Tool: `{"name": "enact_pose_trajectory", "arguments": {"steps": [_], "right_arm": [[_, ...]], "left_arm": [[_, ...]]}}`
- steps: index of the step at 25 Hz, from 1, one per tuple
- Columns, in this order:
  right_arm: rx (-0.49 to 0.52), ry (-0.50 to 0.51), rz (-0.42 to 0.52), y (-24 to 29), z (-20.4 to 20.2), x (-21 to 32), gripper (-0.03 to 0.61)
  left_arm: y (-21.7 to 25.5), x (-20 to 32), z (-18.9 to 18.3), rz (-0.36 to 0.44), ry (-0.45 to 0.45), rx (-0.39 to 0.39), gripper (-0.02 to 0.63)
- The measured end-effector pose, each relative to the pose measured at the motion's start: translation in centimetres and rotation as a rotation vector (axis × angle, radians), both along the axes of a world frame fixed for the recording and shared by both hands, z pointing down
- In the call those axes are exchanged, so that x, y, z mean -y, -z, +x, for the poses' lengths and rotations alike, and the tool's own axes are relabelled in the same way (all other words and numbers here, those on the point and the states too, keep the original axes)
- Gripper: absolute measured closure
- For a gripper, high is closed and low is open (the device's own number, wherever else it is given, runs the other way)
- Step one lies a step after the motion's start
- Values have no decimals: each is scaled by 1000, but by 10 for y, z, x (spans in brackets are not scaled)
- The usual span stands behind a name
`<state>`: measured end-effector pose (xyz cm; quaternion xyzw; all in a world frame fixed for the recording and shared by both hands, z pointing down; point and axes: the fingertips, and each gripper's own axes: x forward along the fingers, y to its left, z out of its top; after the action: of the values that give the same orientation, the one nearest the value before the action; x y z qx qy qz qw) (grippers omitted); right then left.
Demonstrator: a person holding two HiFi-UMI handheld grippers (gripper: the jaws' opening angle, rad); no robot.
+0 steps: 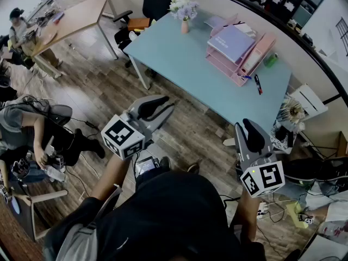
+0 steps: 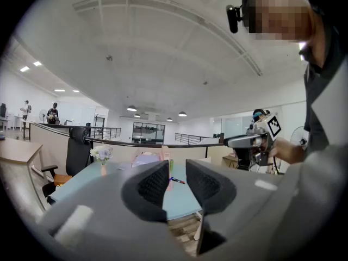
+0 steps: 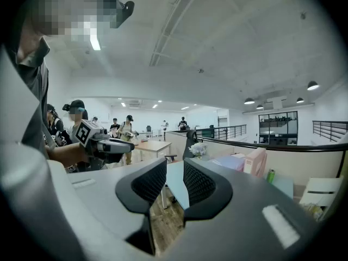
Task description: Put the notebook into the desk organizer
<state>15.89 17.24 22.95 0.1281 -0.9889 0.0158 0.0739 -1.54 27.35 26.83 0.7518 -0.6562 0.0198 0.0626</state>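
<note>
Both grippers were up in front of the person, well short of the table [image 1: 179,58], pointing about level. L gripper [image 1: 163,106]: jaws nearly together, nothing btwn them. R gripper [image 1: 250,130]: same, clenched on nothing. Each gripper view showed only a thin slit btwn the pads, w/ table and floor seen through it.

The notebook [image 1: 232,41], lilac, lay flat on top of the pink organizer [image 1: 247,69] at the table's far right end, against the partition. It looked to be resting on the tray side, w/ the upright slots just beside it to the right. Can't say from here whether that counts as "in"; prob. not.

Key relation: the notebook sat ahead and to the right of both grippers, w/ a strip of wood floor and the table's near edge btwn. The R gripper was nearer and looked the more natural one to reach w/. Its long axis seemed to run w/ the organizer, slantwise toward the wall, but the wide lens makes that unsure.

Also on the table: a pen [image 1: 258,84] near the organizer's front, and a flower vase [image 1: 184,12] at the far left.

Writing: none legible. Black-and-white square markers on the gripper cubes only; no brand or label readable on the notebook or organizer.
</note>
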Motion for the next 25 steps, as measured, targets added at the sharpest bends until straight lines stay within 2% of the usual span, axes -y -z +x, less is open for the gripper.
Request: {"name": "enact_pose_trajectory", "arguments": {"steps": [12,17,25], "right_arm": [[12,28,-19,-10,20,18,497],[48,46,-58,-10,27,28,497],[73,77,-87,-13,40,47,497]], "left_arm": [[-6,14,22,-17,28,15,471],[-8,24,30,-7,39,-15,471],[-7,34,46,-18,69,26,471]]}}
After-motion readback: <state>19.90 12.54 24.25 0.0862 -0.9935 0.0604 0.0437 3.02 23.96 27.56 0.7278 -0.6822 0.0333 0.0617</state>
